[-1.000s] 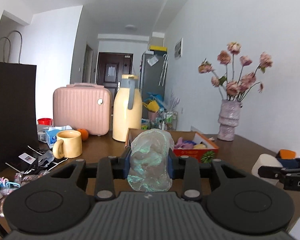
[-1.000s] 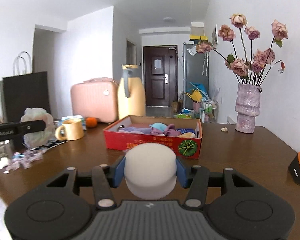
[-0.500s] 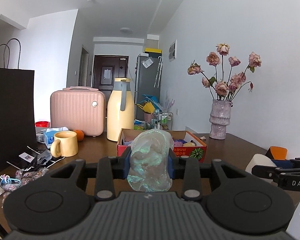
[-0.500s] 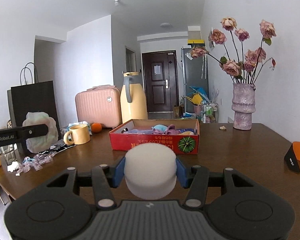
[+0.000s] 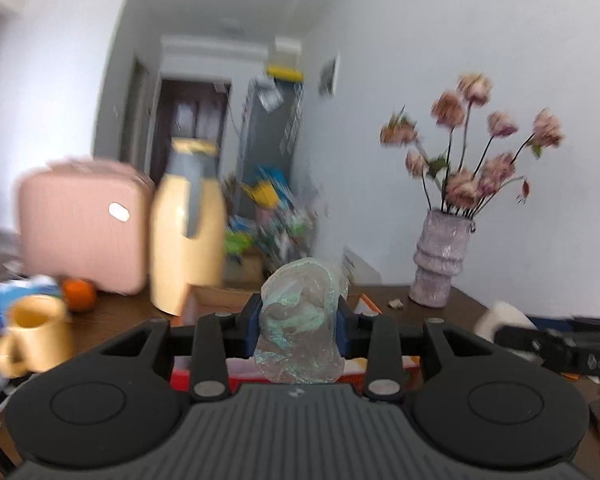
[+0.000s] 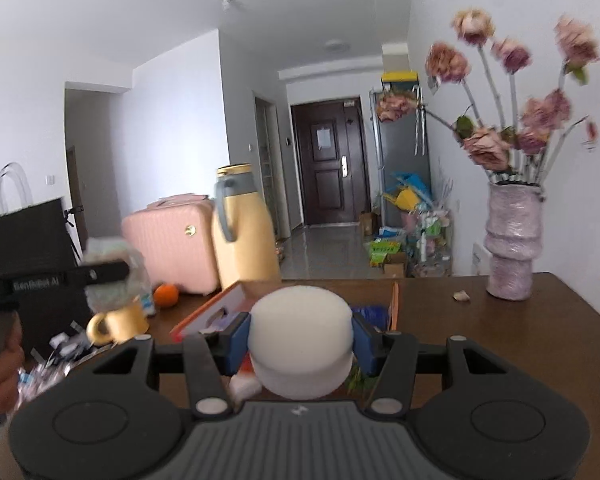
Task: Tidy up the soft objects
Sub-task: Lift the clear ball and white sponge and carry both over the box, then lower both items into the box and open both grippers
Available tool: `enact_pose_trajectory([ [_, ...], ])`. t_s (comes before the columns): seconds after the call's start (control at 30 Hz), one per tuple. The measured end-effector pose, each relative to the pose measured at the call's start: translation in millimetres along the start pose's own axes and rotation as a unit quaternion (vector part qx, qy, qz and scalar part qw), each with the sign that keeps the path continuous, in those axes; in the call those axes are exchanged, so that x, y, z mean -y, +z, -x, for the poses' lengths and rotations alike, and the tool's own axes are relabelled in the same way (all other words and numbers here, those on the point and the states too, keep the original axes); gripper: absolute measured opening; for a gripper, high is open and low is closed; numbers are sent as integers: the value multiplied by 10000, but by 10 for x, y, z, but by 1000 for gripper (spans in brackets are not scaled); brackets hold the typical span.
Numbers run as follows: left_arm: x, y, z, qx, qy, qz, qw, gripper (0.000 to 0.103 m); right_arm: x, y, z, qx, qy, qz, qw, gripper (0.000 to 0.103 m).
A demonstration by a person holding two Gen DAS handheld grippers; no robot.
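Note:
My left gripper [image 5: 299, 316] is shut on a translucent iridescent soft lump [image 5: 300, 332] and holds it just in front of the red cardboard box [image 5: 204, 376]. My right gripper [image 6: 300, 336] is shut on a round white sponge [image 6: 300, 344], close above the same box [image 6: 204, 316], which holds several soft items. The left gripper and its lump also show at the left of the right wrist view [image 6: 112, 268]. The right gripper and sponge show at the right edge of the left wrist view [image 5: 504, 316].
On the brown table [image 6: 480, 320] stand a yellow jug [image 6: 244, 232], a pink case [image 6: 168, 240], a yellow mug [image 6: 118, 322], an orange [image 6: 166, 294] and a flower vase [image 6: 510, 244]. A black bag [image 6: 24, 240] and clutter are at the left.
Both grippers have moved forward and closer to the red box, which now sits right under the fingers. The left view is motion-blurred. Both still hold their objects.

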State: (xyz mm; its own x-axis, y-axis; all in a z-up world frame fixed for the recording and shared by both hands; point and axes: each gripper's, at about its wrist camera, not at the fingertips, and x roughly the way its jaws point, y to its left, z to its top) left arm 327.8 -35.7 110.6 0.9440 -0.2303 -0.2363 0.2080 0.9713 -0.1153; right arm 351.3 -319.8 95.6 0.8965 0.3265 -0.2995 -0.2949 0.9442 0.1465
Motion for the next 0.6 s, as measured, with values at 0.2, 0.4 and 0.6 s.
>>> enact_pose_trajectory([
  [0.2,-56,189,-1532,-1121,121,308,9931,39,645,564,-1502,-976,50,-635,9932,53],
  [0.4,-96,-255,-2612,-2254,339,495,9724,56,898,359,-2740,-1826,-507,-691,9794,53],
  [0.6,-49,-474,-2779,-2428,-82,14,9700,81,790,162,-3317,-2224,-721,-179,9721,75],
])
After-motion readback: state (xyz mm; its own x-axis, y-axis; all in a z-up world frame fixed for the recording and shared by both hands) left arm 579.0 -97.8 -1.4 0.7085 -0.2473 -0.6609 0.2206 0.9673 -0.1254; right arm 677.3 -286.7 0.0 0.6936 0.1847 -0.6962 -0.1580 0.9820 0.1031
